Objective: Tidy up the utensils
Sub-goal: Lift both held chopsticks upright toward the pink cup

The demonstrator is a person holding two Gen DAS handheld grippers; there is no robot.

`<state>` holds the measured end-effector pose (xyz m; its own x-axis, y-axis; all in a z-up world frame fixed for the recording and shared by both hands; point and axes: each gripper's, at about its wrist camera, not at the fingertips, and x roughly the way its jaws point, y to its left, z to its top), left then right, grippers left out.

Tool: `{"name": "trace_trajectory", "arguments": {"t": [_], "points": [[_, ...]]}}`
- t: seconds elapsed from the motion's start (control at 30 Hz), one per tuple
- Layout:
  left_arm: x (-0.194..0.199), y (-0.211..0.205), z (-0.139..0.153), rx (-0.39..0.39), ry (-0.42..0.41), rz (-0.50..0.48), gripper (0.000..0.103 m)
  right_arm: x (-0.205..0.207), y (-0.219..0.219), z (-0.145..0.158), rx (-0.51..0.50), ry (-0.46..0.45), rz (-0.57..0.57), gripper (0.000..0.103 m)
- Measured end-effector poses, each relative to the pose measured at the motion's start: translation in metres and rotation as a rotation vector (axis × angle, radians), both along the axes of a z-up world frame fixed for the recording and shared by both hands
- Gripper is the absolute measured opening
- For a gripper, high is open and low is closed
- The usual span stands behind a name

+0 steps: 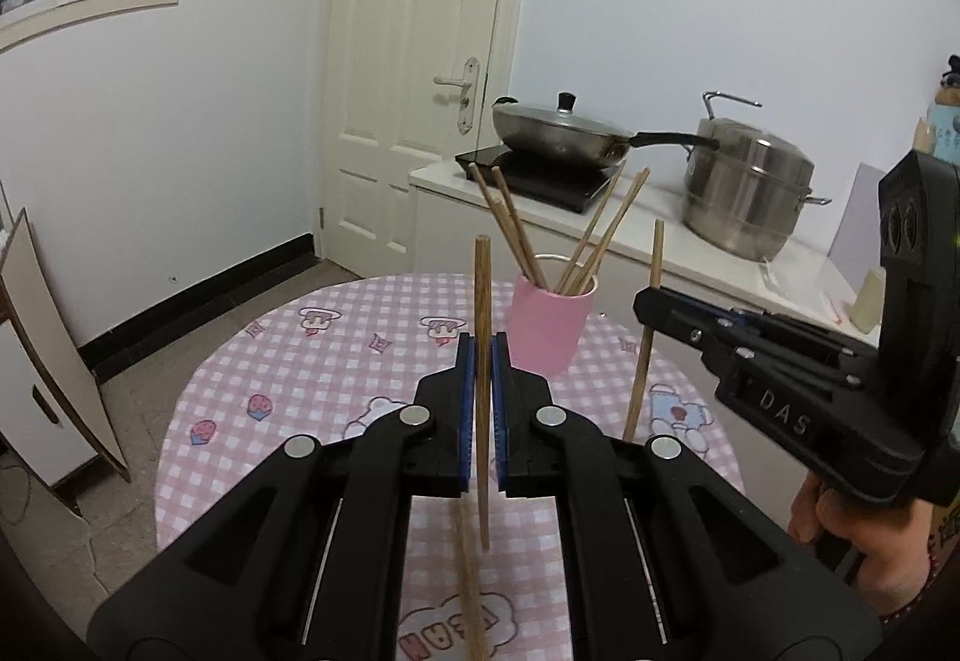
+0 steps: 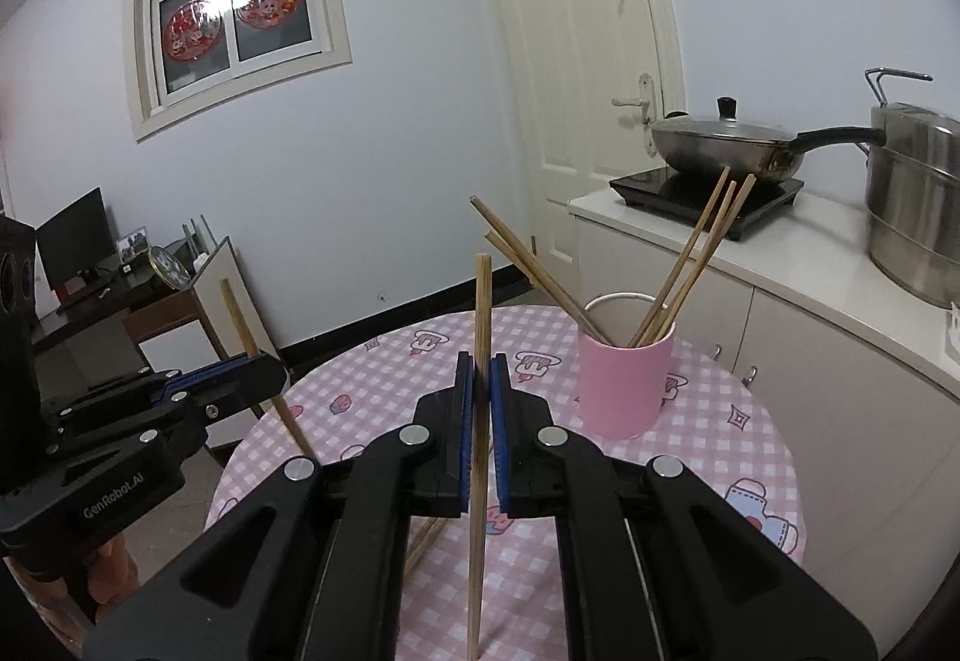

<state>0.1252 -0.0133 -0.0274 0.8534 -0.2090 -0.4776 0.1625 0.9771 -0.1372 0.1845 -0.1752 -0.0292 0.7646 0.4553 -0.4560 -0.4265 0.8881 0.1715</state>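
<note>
A pink cup (image 1: 547, 326) stands on the round checked table (image 1: 288, 361) and holds several wooden chopsticks (image 1: 516, 235). My left gripper (image 1: 483, 361) is shut on an upright chopstick (image 1: 482, 301), just in front of the cup. My right gripper (image 1: 645, 304) shows at the right in the left wrist view, shut on another upright chopstick (image 1: 651, 319). In the right wrist view the right gripper (image 2: 482, 379) clamps its chopstick (image 2: 482, 313), left of the cup (image 2: 624, 382). The left gripper (image 2: 273, 364) holds its chopstick (image 2: 240, 319) at the left.
More chopsticks lie on the table below the grippers (image 1: 471, 601) (image 2: 423, 541). A counter (image 1: 660, 235) behind the table carries a lidded wok (image 1: 558, 133) on a hob and a steel pot (image 1: 750, 193). A door (image 1: 414, 61) is behind; a cabinet (image 2: 180, 313) stands left.
</note>
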Motion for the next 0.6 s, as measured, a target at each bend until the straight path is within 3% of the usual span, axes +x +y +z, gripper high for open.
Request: {"name": "trace_trajectory", "arguments": {"t": [0.3, 0.6], "points": [[0.005, -0.012, 0.016, -0.029, -0.055, -0.013, 0.006, 0.001, -0.018, 0.013, 0.022, -0.049, -0.029, 0.004], [0.034, -0.034, 0.041, -0.057, -0.123, -0.025, 0.006, 0.02, -0.037, 0.024, 0.032, -0.105, -0.079, 0.004]]}}
